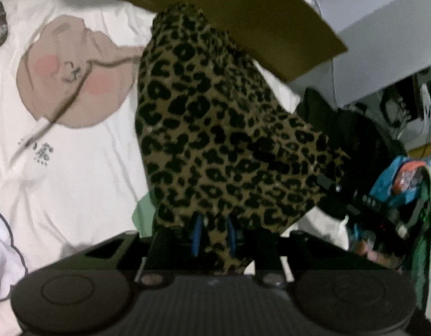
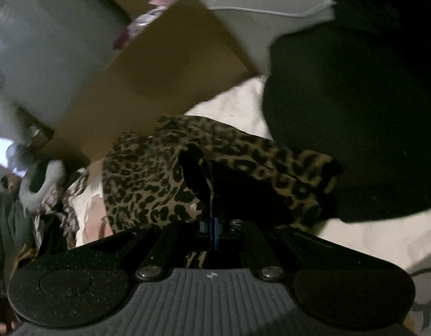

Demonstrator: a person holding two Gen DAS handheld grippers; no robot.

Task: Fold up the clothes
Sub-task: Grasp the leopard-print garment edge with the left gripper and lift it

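A leopard-print garment (image 1: 215, 128) hangs stretched between both grippers above a white T-shirt (image 1: 61, 168) with a brown cartoon face. My left gripper (image 1: 214, 233) is shut on one edge of the garment, blue pads pinching the cloth. In the right wrist view my right gripper (image 2: 214, 232) is shut on another edge of the leopard garment (image 2: 148, 176), which bunches and droops over the fingers. The other gripper (image 1: 363, 204) shows at the right of the left wrist view, holding the far end.
A brown cardboard box (image 1: 257, 8) stands behind the shirt and also shows in the right wrist view (image 2: 159, 67). A dark garment (image 2: 355, 112) lies at the right. A pile of coloured clothes (image 1: 405, 184) sits at the right. Patterned clothes (image 2: 58, 210) lie at the left.
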